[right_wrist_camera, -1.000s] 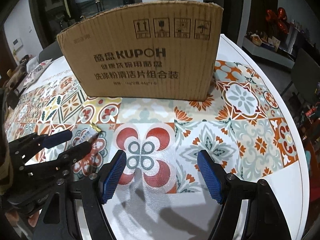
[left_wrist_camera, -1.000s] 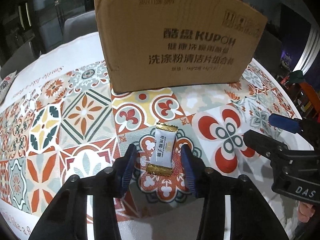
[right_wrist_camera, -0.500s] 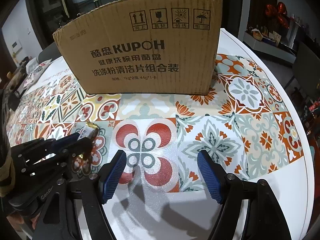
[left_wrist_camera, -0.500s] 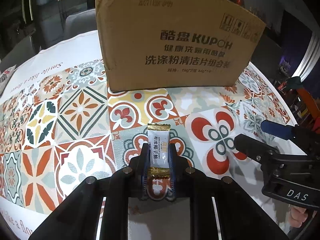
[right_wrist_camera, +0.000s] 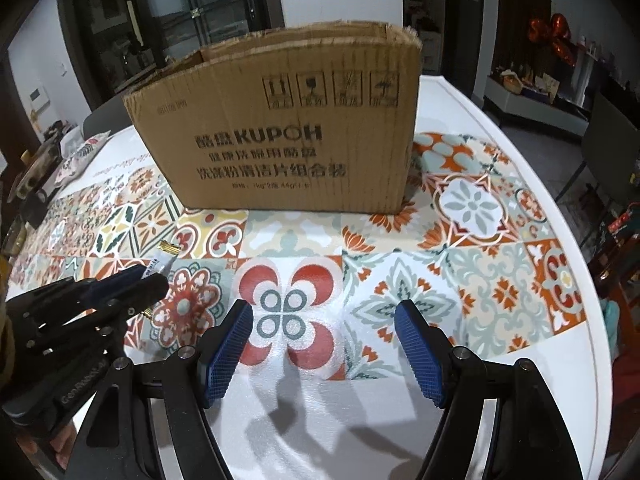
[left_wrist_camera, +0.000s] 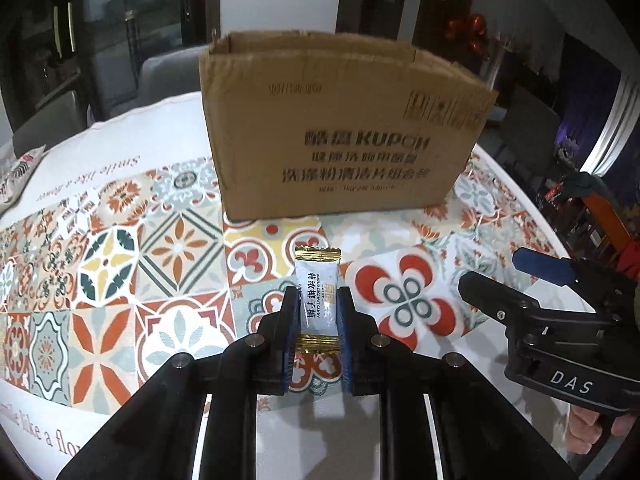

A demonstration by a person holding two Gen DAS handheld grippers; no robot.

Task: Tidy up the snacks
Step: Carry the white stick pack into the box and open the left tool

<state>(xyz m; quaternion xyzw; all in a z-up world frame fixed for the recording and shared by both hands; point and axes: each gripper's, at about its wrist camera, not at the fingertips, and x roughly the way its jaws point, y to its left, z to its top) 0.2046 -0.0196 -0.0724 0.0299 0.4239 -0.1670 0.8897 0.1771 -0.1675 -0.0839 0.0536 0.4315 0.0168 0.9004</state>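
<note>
i have one snack in hand and that is about all i can call done. my left gripper (left_wrist_camera: 318, 316) is clenched on the candy (left_wrist_camera: 317, 298), a small white wrapper with gold crimped ends; the blue pads press on its long sides and its far end sticks out past the fingertips. its jaws have just been closing, and the candy sits between them. in the right wrist view the candy (right_wrist_camera: 162, 260) pokes out over the patterned tablecloth (right_wrist_camera: 472, 280), and i judge it is lifted clear of the cloth rather than resting on it, though i can't be sure from these angles.

my right gripper (right_wrist_camera: 324, 344) is released, its jaws standing wide over the red and white flower tile with nothing between them. it hangs just to the right of the left one.

what is left, as i read it: carry the candy forward and up over the near wall of the cardboard box (left_wrist_camera: 344, 132) and let it drop inside. the box stands upright on the cloth beyond both grippers, well apart from the candy, top open with the flaps gone or folded away. i see only a sliver of its inner walls over the rim, so i can't tell whether anything is in it.

off at the far left edge of the table lies a printed packet (left_wrist_camera: 18, 176), possibly another snack to fetch, but it is too blurred and cropped to say.
</note>
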